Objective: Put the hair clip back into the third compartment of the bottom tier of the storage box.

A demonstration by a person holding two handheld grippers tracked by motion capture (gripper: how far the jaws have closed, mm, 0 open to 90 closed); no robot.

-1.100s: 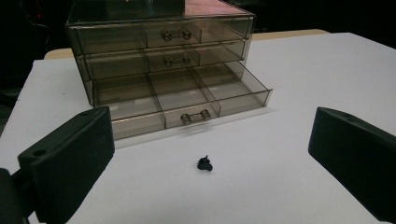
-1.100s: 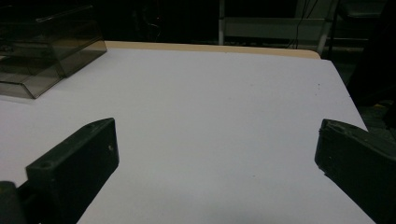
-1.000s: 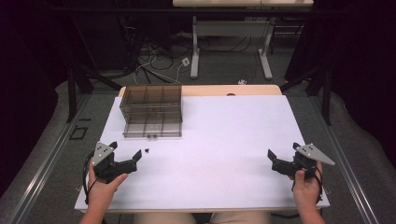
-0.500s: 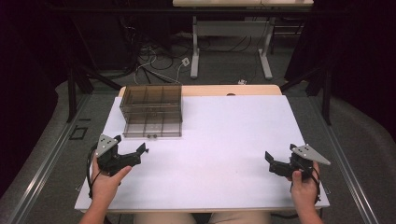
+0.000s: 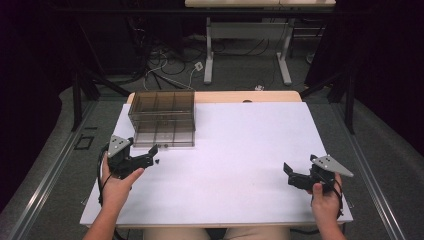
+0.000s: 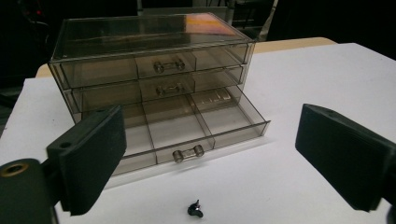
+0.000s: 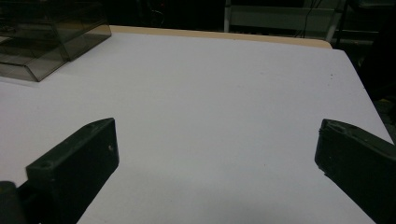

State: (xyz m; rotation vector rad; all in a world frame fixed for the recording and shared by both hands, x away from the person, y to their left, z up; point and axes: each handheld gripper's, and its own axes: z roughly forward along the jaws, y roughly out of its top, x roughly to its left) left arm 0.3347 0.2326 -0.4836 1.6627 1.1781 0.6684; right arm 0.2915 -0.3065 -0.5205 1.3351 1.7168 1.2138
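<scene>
The left gripper, jaws wide apart, faces a smoky three-drawer organizer at 12 o'clock, bottom drawer open. The right gripper also gapes over the white table.

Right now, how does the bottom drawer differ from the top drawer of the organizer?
The bottom drawer is pulled out over the table, its dividers exposed; the top drawer sits pushed in, flush with the case. The bottom drawer's handle faces a small black item. Both are smoky transparent plastic with clear handles.

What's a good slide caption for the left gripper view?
Open left gripper faces a smoky three-drawer organizer, bottom drawer pulled out, small black part on the white table.
</scene>
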